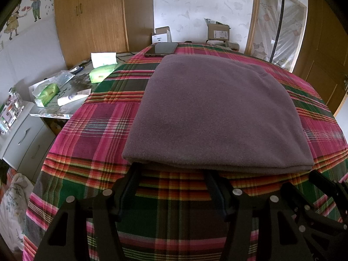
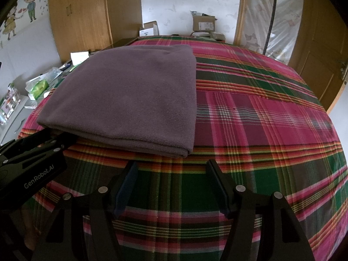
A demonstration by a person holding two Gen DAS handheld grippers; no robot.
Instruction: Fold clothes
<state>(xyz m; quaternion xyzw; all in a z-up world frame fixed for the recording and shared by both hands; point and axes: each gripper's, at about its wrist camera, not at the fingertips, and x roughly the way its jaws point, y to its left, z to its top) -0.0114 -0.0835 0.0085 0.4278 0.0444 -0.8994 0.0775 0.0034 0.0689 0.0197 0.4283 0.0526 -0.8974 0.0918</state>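
Left wrist: garment [image 1: 217, 113] touching tool [image 1: 173, 169].

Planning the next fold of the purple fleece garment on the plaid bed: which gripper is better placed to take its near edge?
Probably the left gripper: its open fingers already reach the near edge of the folded purple fleece garment. The right gripper is open over bare plaid bedcover, short of the garment's corner.

Folded purple fleece garment [image 1: 215, 113] on the plaid bedspread [image 1: 91, 134]

It lay flat as a neat, roughly rectangular stack of several layers, its thick folded edge facing the cameras; what kind of garment it was could not be made out.
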